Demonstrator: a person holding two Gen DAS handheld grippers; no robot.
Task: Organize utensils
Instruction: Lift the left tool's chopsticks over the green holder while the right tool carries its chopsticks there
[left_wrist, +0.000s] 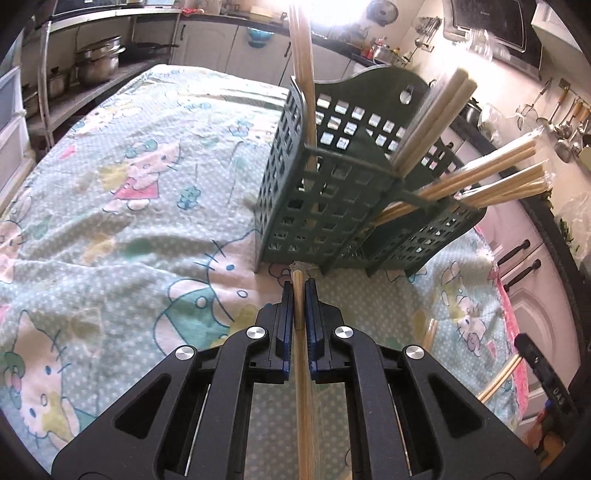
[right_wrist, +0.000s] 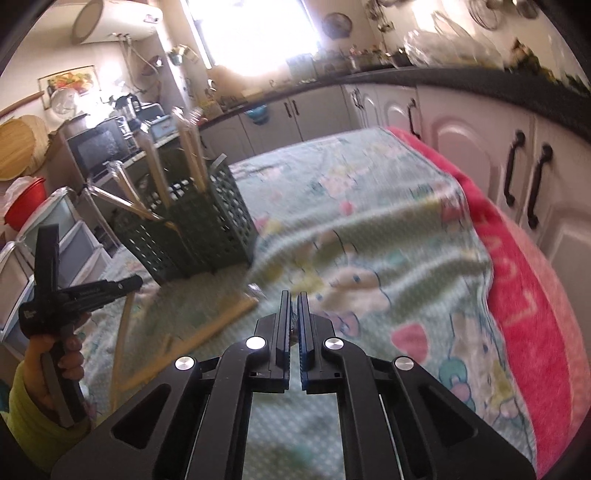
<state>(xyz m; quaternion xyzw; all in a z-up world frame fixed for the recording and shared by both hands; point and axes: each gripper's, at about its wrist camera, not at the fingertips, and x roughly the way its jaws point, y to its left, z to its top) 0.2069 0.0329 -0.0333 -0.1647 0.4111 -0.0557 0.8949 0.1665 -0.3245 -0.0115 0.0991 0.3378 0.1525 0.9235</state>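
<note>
My left gripper (left_wrist: 299, 284) is shut on a wrapped pair of chopsticks (left_wrist: 303, 387) that runs lengthwise between its pads. Their crumpled tip sits at the foot of the green slotted utensil basket (left_wrist: 332, 206). Several chopstick pairs (left_wrist: 436, 118) lean out of the basket. My right gripper (right_wrist: 293, 295) is shut too, with a small dark bit pinched between its pads. A second wrapped pair (right_wrist: 207, 328) slants down-left from its fingertips. In the left wrist view that pair (left_wrist: 496, 382) meets the right gripper (left_wrist: 526, 349). The right wrist view also shows the basket (right_wrist: 207, 229) and the left gripper (right_wrist: 127, 284).
A cartoon-print cloth (left_wrist: 129, 229) covers the table, with a pink edge (right_wrist: 524, 280) on the right side. One loose chopstick (left_wrist: 430, 332) lies between the grippers. White cabinets (right_wrist: 461, 147) stand close behind. A person's hand (right_wrist: 55, 354) holds the left gripper. Pots (left_wrist: 98, 61) sit on a shelf.
</note>
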